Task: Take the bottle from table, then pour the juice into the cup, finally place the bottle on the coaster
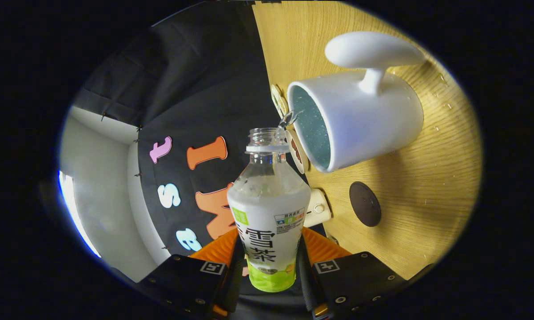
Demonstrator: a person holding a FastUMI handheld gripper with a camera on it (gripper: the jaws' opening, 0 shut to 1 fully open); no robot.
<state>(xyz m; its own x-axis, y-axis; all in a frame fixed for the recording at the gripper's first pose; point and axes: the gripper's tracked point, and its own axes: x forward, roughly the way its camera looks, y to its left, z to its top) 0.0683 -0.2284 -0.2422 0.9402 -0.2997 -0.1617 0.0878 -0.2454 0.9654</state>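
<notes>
The bottle [269, 209] is clear at its neck, with a white label bearing black characters and a lime-green band at its foot. The cup [360, 120] is white outside and speckled teal inside; the coaster [365, 204] is dark brown on a pale oak-grained table [427, 213]. The gripper [269, 266] presses the bottle with 2 orange ribbed fingers [322, 246] on black mounts.

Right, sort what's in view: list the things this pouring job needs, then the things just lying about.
Job:
- bottle, uncapped, clamped between the tongs, tipped toward the cup
- cup, white, liquid running from the bottle's mouth into it
- coaster, dark and round, on the table beside the cup

Lying about:
- small round discs by the cup's rim
- white gadget behind the bottle
</notes>
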